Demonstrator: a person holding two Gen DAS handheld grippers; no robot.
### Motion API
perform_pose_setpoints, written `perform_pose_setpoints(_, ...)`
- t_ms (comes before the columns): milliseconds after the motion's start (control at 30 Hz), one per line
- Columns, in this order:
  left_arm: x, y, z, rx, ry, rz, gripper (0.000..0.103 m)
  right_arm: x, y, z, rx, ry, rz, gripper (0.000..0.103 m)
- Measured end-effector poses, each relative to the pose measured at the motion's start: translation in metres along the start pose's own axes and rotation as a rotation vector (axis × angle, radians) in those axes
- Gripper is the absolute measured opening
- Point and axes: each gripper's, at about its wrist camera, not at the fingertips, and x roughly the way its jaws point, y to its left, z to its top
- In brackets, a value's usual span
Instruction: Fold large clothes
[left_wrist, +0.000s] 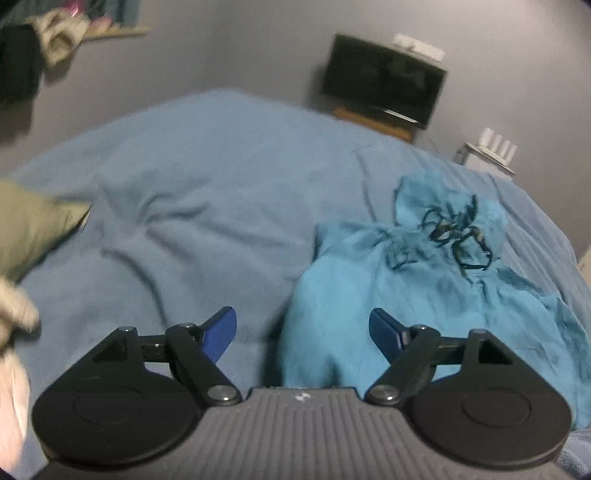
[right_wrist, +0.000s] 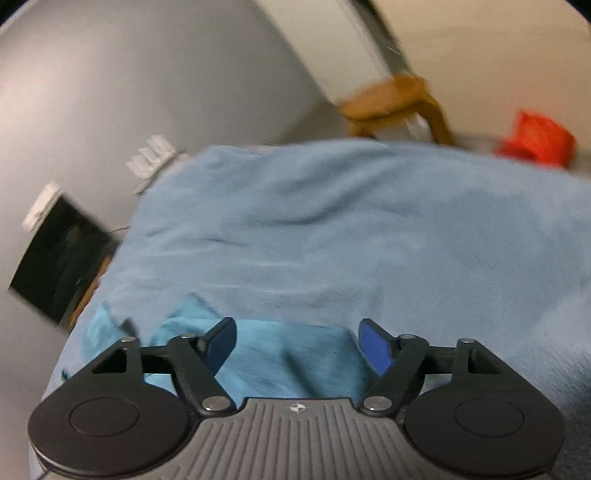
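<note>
Both grippers hang above the bed with their jaws spread wide and nothing between the blue pads. The left gripper (left_wrist: 303, 330) looks down on the turquoise garment (left_wrist: 406, 295), which lies bunched on the blue blanket (left_wrist: 203, 184) just ahead of it and off to its right, a dark printed design (left_wrist: 456, 236) showing on the far part of the heap. From the right gripper (right_wrist: 297, 343), the same garment (right_wrist: 280, 354) sits directly below and between the fingers, only its near edge showing.

The cloth looks roughly gathered rather than squarely folded, so the step in hand seems to be setting up the next fold. To do it well, I would have each gripper pick a clear edge or corner on its own side, pinch only one layer of the garment and none of the blanket beneath, then lift and carry both ends across evenly so the crease stays straight.

Beyond the left gripper's left side lies an olive-green cloth (left_wrist: 33, 229), and something pale and blurred sits nearer still; both are well apart from the garment. Far ahead, a dark screen (left_wrist: 384, 79) stands by the wall. Ahead of the right gripper are a wooden stool (right_wrist: 395, 103) and a red object (right_wrist: 537, 138) past the bed. Nothing stands in the way.
</note>
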Motion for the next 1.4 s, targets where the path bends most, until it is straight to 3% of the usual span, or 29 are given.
perform_pose_setpoints(33,0.002,-0.007,0.003,0.028,-0.001,-0.018,0.079,0.0,0.01,-0.002,-0.043,-0.001,0.026,0.087)
perform_pose_setpoints(267,0.055,-0.093,0.009,0.221,0.056,-0.133,0.084,-0.005,0.072,-0.034,-0.425,0.002,0.158,0.094)
perform_pose_setpoints(467,0.114,-0.159,0.007,0.257,0.113,-0.198,0.086,-0.007,0.104,-0.057,-0.607,0.034,0.219,0.094)
perform_pose_setpoints(633,0.157,-0.177,0.003,0.276,0.139,-0.174,0.086,0.005,0.124,-0.078,-0.773,-0.032,0.227,0.092)
perform_pose_setpoints(800,0.196,-0.163,-0.01,0.281,0.185,-0.135,0.086,0.052,0.15,-0.104,-0.937,0.018,0.283,0.089)
perform_pose_setpoints(933,0.212,-0.157,0.002,0.242,0.176,-0.182,0.088,0.082,0.173,-0.119,-0.969,0.032,0.348,0.085)
perform_pose_setpoints(1100,0.229,-0.154,0.026,0.183,0.03,-0.228,0.088,0.12,0.199,-0.124,-0.887,0.002,0.455,0.085)
perform_pose_setpoints(1233,0.253,-0.163,0.043,0.213,-0.064,-0.218,0.088,0.146,0.212,-0.122,-0.822,-0.032,0.526,0.085)
perform_pose_setpoints(1400,0.3,-0.172,0.073,0.161,-0.076,-0.267,0.088,0.178,0.23,-0.108,-0.747,-0.045,0.567,0.082)
